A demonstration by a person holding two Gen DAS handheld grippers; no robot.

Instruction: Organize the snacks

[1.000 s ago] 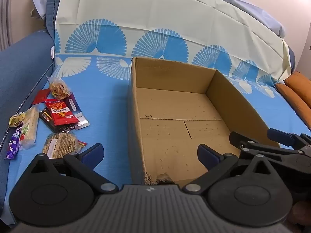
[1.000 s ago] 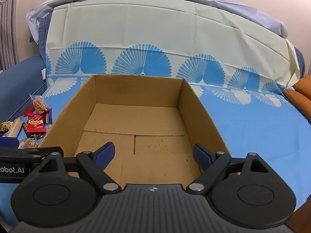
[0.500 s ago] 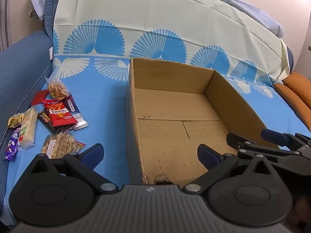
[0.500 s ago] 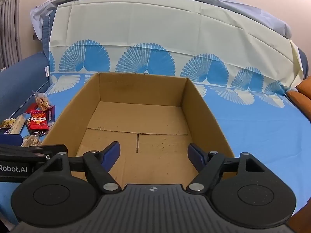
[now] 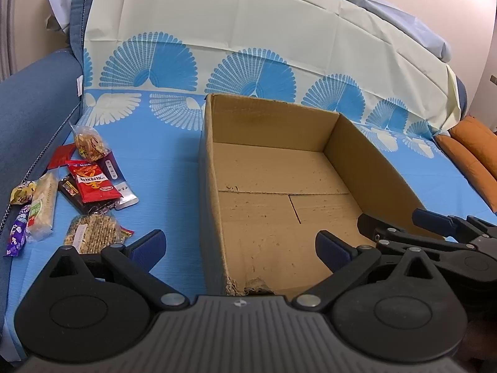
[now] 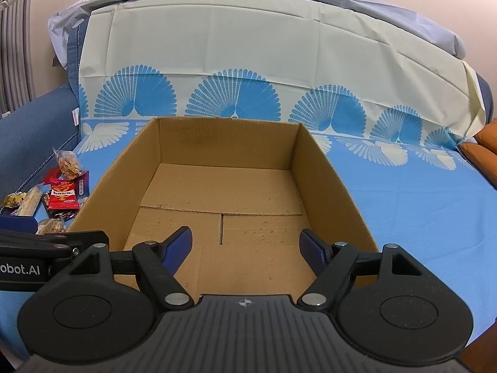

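Right now your right claw (image 6: 245, 245) hangs over the near end of the cardboard box (image 6: 223, 186) with its blue pads spread fairly wide and nothing between them; its jaws have just been closing a little, and they grip and touch nothing. Your left claw (image 5: 239, 245) is spread wider, straddling the box's near left wall (image 5: 214, 217) without pressing on it: one pad sits over the blue sheet (image 5: 161, 168) outside the box, the other over the box floor. Neither claw holds a snack. You have one box, open at the top, standing on the sheet-covered sofa, and its inside is bare cardboard. All the snacks lie together on the sheet to the left of the box, near the sofa's dark blue arm (image 5: 28, 108). From the left wrist view you can count about nine packets: a clear bag of golden crisps (image 5: 88, 144), a flat red sachet (image 5: 60, 155), a red packet with orange print (image 5: 93, 181), a dark packet with a silver end (image 5: 119, 183) under it, a black wrapper (image 5: 77, 199) under both, a round seeded cake in clear wrap (image 5: 93, 233), a pale bar in clear wrap (image 5: 42, 205), a small yellow candy (image 5: 21, 191) and a purple stick (image 5: 17, 236). Some overlap, so the count is not certain. Two orange cushions (image 5: 475, 152) lie stacked at the far right.
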